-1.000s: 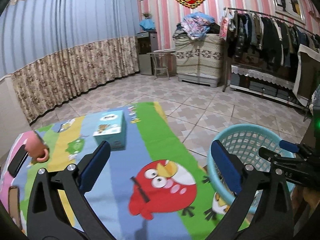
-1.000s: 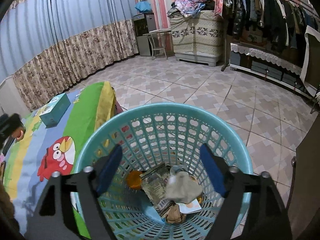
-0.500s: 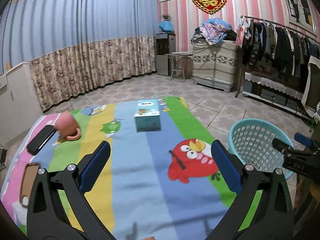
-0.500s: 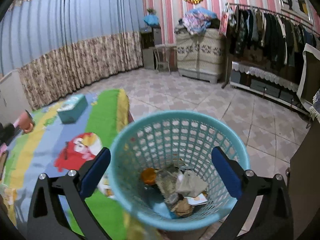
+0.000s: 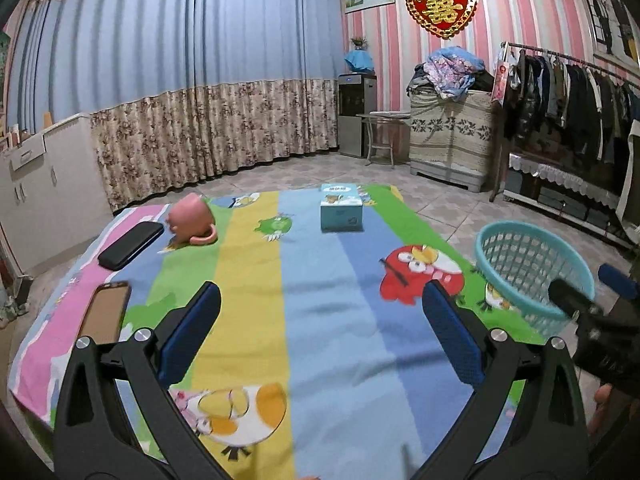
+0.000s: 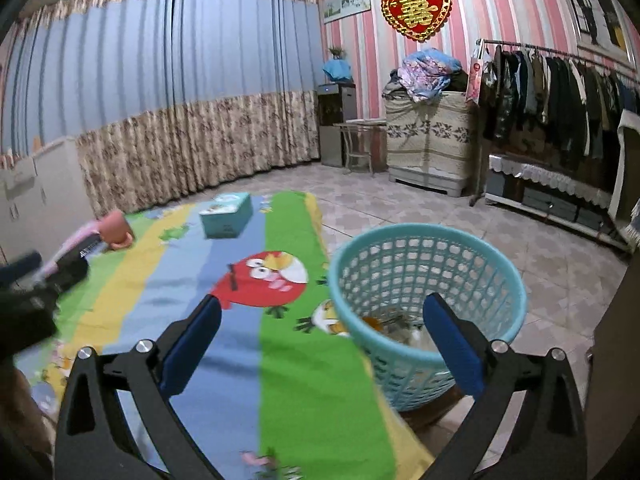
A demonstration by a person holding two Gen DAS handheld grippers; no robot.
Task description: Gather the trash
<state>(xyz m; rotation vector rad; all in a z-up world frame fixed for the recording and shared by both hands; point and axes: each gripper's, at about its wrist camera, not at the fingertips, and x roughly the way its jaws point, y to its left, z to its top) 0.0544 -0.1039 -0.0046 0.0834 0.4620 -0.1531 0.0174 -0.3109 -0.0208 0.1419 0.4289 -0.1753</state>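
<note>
From the left wrist, the left gripper (image 5: 320,334) hangs with jaws wide and empty over a striped cartoon cloth (image 5: 312,320); it has pulled back from the turquoise basket (image 5: 534,264), now off the cloth's right edge. From the right wrist, the right gripper (image 6: 320,334), its jaws just spread fully and empty, has lifted out of the basket (image 6: 424,276), where the trash (image 6: 394,326) lies. This drop looks finished.
</note>
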